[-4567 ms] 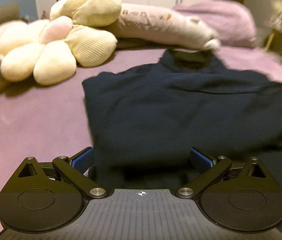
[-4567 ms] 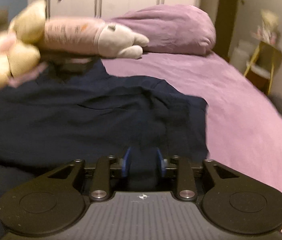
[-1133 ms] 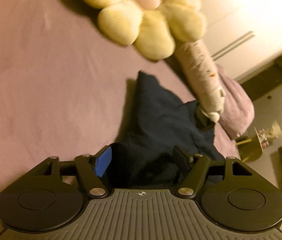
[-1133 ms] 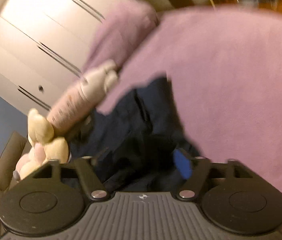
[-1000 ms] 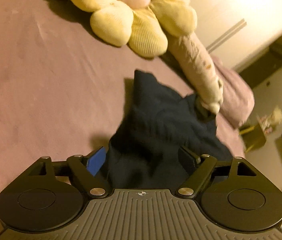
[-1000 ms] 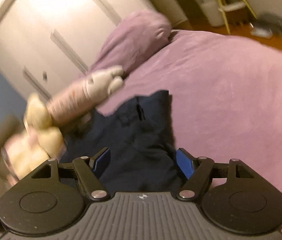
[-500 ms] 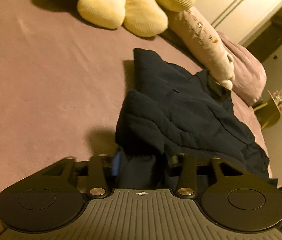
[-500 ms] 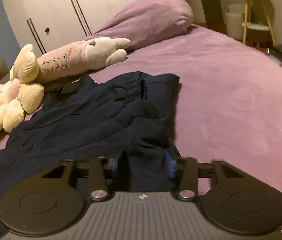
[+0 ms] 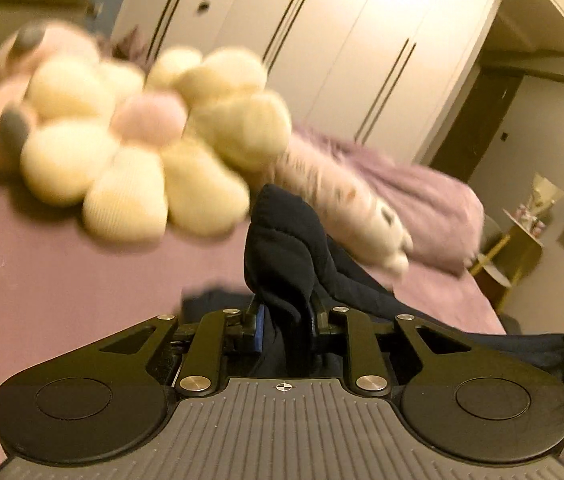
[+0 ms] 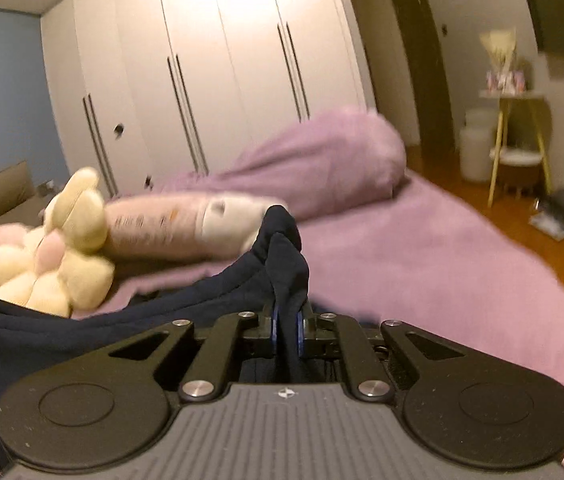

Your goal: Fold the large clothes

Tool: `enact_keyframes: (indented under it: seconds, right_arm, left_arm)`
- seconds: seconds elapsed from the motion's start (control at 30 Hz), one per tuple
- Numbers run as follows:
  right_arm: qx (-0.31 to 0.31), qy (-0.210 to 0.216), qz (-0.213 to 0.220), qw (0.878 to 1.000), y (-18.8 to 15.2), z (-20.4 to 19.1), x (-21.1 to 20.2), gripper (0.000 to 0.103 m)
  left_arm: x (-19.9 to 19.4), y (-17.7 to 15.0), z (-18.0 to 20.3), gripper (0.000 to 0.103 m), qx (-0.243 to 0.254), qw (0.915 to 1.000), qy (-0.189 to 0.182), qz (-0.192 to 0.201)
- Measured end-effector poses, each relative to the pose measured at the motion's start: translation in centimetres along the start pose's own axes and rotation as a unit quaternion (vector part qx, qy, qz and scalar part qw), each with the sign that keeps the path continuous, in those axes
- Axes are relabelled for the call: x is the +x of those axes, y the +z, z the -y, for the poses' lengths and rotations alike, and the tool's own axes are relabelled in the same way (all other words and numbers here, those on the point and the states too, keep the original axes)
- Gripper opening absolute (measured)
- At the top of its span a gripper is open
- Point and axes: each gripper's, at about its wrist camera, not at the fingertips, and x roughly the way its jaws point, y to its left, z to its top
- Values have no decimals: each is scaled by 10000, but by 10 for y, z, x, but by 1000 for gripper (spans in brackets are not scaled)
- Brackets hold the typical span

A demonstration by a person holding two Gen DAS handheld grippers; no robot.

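Note:
A dark navy garment point(image 9: 286, 248) lies on the purple bed point(image 9: 62, 280). My left gripper point(image 9: 284, 320) is shut on a bunched fold of it, which stands up above the fingers. My right gripper point(image 10: 287, 328) is shut on another fold of the same garment point(image 10: 282, 256), and the cloth trails down and left across the bed. Both grips are lifted off the bed surface.
A yellow and pink flower plush point(image 9: 142, 140) and a long pink plush point(image 10: 186, 224) lie at the head of the bed, beside a purple pillow point(image 10: 322, 156). White wardrobe doors point(image 10: 222, 60) stand behind. A small gold-legged side table point(image 10: 518, 136) stands on the wooden floor at right.
Both grippers closed on the garment about half a second ago and have since lifted and tilted up, so the views now show the wardrobe and plush toys.

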Motion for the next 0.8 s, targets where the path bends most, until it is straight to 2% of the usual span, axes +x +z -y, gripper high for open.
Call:
enact_keyframes:
  seconds: [0.17, 0.27, 0.33, 0.4, 0.5, 0.57, 0.67, 0.8]
  right_arm:
    - [10, -415, 231, 9989, 52, -24, 75, 8]
    - [-91, -797, 277, 9964, 58, -36, 126, 8]
    - [-224, -1075, 233, 9937, 46, -42, 156, 8]
    - [-182, -1265, 89, 9918, 23, -40, 188, 8]
    - [-189, -1480, -97, 9888, -13, -33, 220, 8]
    - [-260, -1570, -141, 9872, -30, -30, 232, 8]
    - [-121, -1521, -269, 9879, -47, -18, 244, 10]
    - [189, -1466, -522, 9876, -66, -3, 262, 13]
  left_arm:
    - [72, 36, 14, 23, 10, 9989, 347, 319]
    - [123, 32, 12, 24, 111, 9967, 618, 522]
    - [158, 15, 8, 25, 122, 9950, 856, 507]
    - [195, -9, 2, 25, 235, 9925, 1151, 329]
    - [225, -46, -8, 30, 537, 9889, 1341, 356]
    - [235, -61, -20, 36, 552, 9883, 1361, 408]
    - [247, -71, -42, 43, 93, 9922, 1188, 364]
    - [253, -79, -52, 52, -143, 9939, 1026, 380]
